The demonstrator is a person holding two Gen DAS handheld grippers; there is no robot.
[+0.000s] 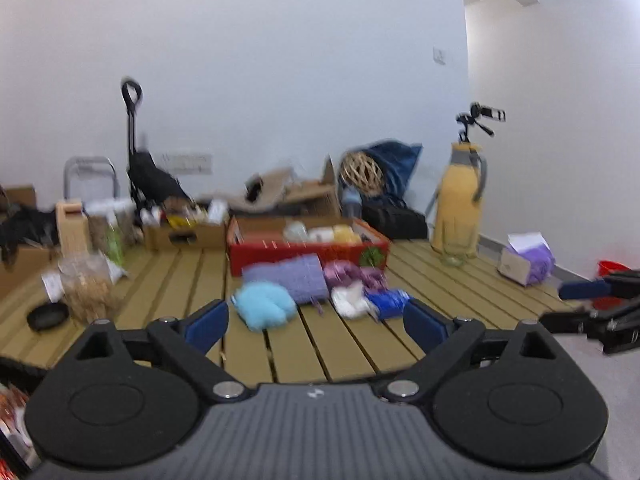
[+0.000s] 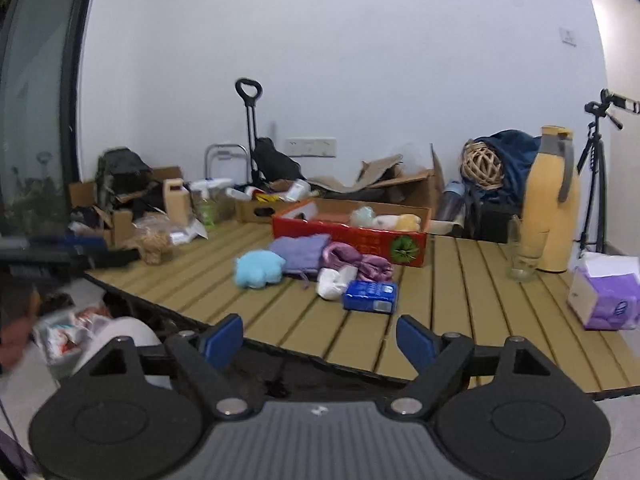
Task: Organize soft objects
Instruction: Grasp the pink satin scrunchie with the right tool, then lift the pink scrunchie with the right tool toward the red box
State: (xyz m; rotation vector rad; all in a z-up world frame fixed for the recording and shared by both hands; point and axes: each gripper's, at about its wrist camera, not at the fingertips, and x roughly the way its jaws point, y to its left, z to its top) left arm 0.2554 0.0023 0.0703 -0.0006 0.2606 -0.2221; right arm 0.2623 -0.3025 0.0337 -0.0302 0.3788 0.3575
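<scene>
Now | my left tongs (image 1: 316, 322) gape, empty | right tongs (image 2: 319, 340) gape, empty | soft pile (image 2: 316, 266) mid-table (image 2: 460, 300), just before red box (image 2: 352, 236) | only right view shows table's near edge and a door (image 2: 36, 100); left view shows a red bucket (image 1: 612, 270)

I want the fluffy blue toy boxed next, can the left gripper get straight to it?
Probably yes: the left gripper is open and empty, and the blue plush toy lies unobstructed on the slatted table.
</scene>
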